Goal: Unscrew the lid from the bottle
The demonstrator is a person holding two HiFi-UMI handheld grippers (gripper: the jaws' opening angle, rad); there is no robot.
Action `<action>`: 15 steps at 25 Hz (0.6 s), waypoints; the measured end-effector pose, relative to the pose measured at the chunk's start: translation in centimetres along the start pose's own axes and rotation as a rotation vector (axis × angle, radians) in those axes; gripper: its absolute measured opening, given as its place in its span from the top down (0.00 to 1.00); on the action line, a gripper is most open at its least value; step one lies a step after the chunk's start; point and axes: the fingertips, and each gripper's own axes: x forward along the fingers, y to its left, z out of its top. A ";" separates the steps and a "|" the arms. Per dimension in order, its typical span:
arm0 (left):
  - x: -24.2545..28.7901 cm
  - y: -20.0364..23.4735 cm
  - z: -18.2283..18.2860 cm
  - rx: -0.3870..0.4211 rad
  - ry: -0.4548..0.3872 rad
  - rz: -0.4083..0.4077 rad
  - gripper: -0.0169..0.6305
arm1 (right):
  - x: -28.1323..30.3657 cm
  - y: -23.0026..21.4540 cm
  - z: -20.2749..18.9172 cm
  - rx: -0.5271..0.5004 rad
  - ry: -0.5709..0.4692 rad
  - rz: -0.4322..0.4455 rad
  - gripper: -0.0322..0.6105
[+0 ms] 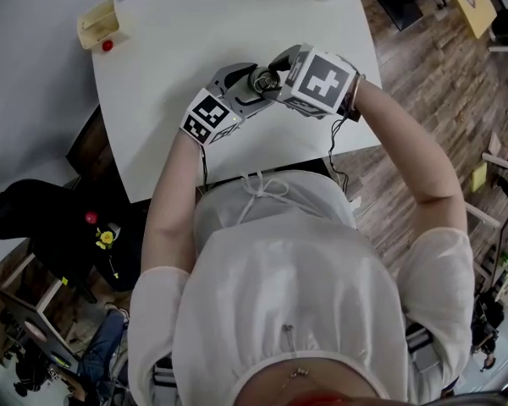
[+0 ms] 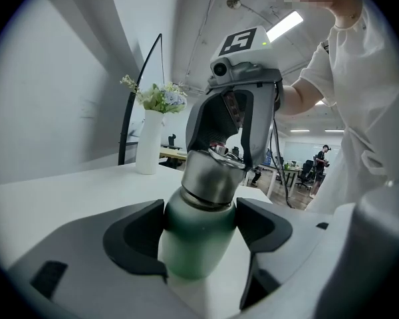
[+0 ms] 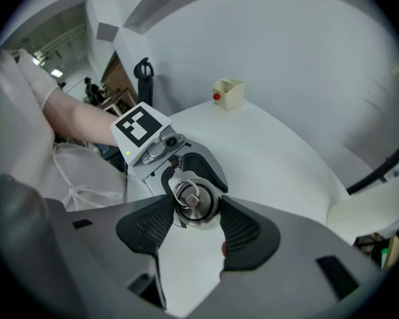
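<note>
A green bottle (image 2: 196, 241) with a silver metal lid (image 2: 211, 178) stands on the white table (image 1: 195, 49). My left gripper (image 2: 199, 228) is shut on the bottle's green body, one pad on each side. In the right gripper view the lid (image 3: 194, 203) shows from above, with a small ring on top. My right gripper (image 3: 196, 211) is shut on it, both dark pads against its rim. In the head view both grippers meet over the lid (image 1: 262, 80), the left gripper (image 1: 247, 90) from the left and the right gripper (image 1: 278, 78) from the right. The bottle's base is hidden.
A small cream box (image 1: 97, 22) with a red ball (image 1: 107, 46) beside it sits at the table's far left corner. A white vase (image 2: 148, 143) with flowers stands at the far edge. The table's near edge runs just below the grippers.
</note>
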 end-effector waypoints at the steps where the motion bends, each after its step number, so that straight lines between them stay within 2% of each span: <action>1: 0.0 0.0 0.0 0.001 0.002 -0.002 0.42 | -0.1 0.2 0.1 -0.041 0.017 0.018 0.59; 7: -0.1 0.2 0.0 -0.009 0.000 -0.006 0.42 | 0.1 -0.3 0.2 -0.259 0.112 0.087 0.59; 11: -0.1 0.6 -0.4 -0.018 -0.004 -0.011 0.42 | 0.3 0.0 -0.2 -0.384 0.173 0.170 0.59; 13: -0.1 0.7 -0.6 -0.021 -0.002 -0.011 0.42 | 0.5 0.3 0.0 -0.489 0.171 0.206 0.59; 15: -0.1 0.7 -0.7 -0.022 -0.002 -0.012 0.42 | 0.6 0.4 0.3 -0.551 0.171 0.229 0.59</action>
